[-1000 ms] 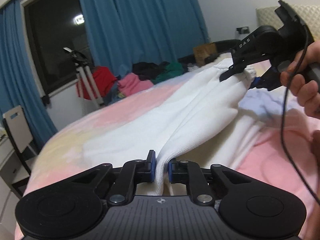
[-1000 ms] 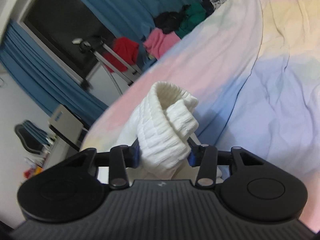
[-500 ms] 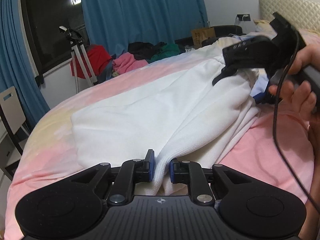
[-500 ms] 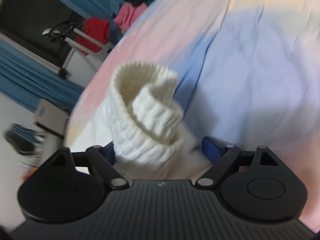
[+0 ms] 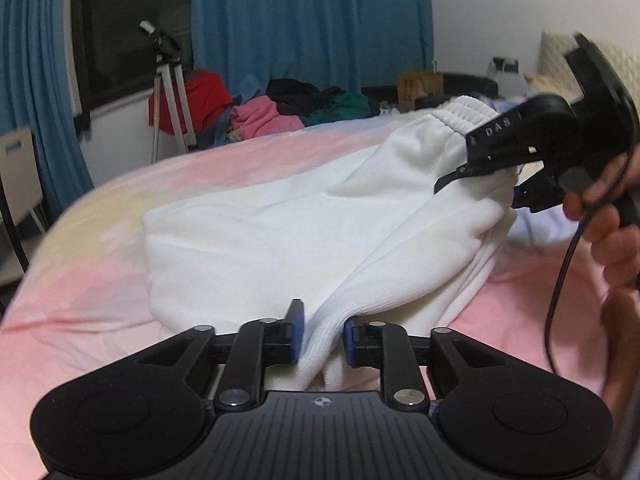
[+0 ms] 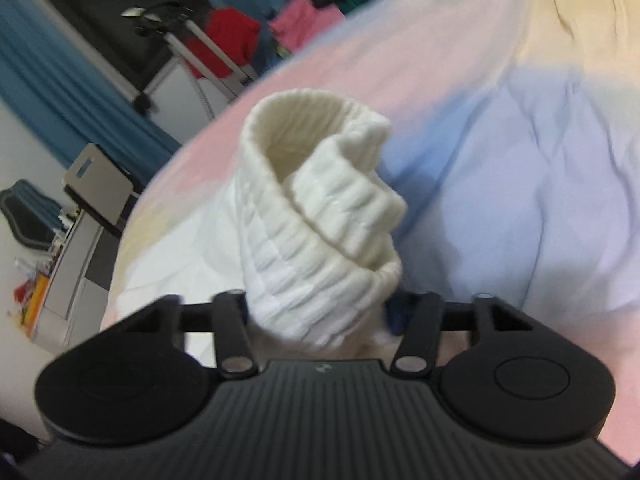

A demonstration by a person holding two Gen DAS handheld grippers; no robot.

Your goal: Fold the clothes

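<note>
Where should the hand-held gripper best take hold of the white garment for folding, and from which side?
Grip the white garment at its ribbed elastic band, coming in along the bed from the band's end. The band is thick and bunched, standing proud of the sheet, so pads can close across it; the flat middle offers no edge.

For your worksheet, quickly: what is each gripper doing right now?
Left gripper: jaws just opening, white garment fold between them, pads no longer pressing.
Right gripper: just closed on the ribbed waistband.
</note>
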